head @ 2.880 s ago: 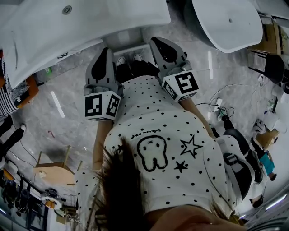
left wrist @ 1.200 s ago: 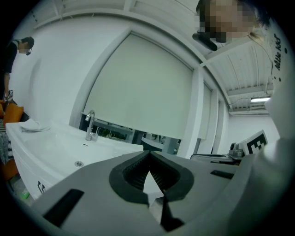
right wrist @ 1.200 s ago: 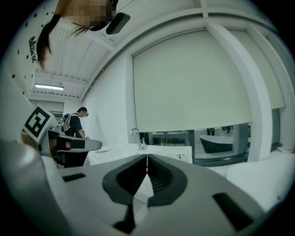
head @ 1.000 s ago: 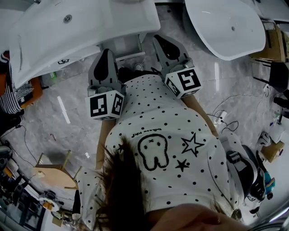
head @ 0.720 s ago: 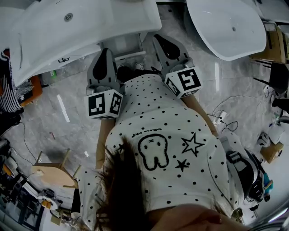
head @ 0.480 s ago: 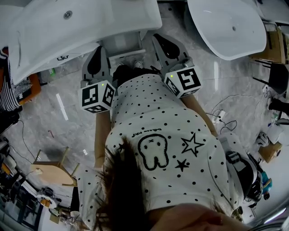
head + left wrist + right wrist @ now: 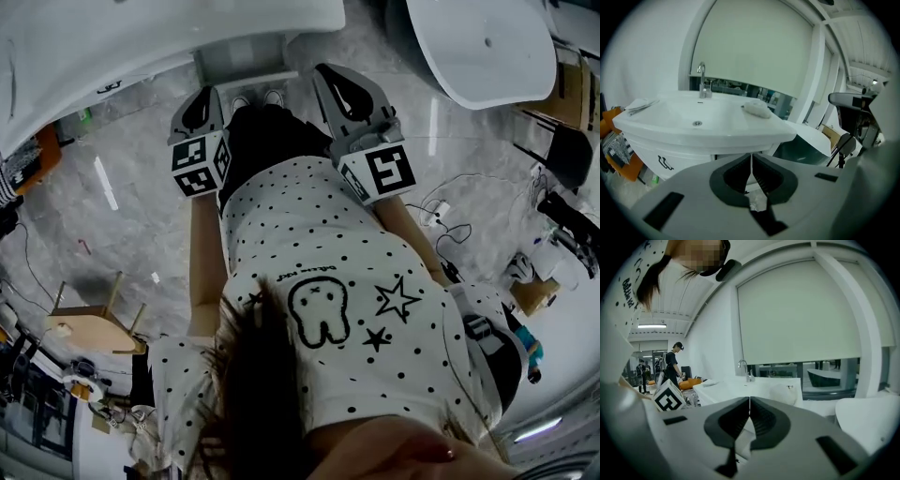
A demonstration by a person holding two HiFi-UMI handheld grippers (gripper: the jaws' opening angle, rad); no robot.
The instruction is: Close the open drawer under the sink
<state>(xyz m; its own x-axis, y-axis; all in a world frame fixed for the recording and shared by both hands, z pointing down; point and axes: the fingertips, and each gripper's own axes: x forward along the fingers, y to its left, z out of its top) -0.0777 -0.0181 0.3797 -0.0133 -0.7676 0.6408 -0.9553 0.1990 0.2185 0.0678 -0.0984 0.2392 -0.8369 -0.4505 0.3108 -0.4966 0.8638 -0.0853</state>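
Standing behind the person in the spotted shirt (image 7: 328,281), I see both tools held out in front at about waist height. The left gripper (image 7: 751,158) has its jaws pressed together with nothing between them, and the right gripper (image 7: 749,401) is pinched shut and empty as well. That seems sensible, since a drawer needs a blunt nose to shove it, not a grip. In the head view the left one sits at the upper left of centre, tipped down towards the cabinet, and I take it for the one meant to push. The right one sits at the upper right of centre and looks merely kept alongside. Just past their tips, at the top middle of that view, the open drawer (image 7: 246,67) juts out from under the sink (image 7: 708,119), right in front of the person's shoes (image 7: 262,97). I cannot tell whether either tool touches its front. In the left gripper view the basin fills the middle left, with a tap (image 7: 701,77) at its back edge and a white cloth (image 7: 757,108) lying on its right shoulder. Behind it a pale blind (image 7: 754,47) covers the window. Farther off, at the upper right of the head view, stands a second white basin (image 7: 478,42).
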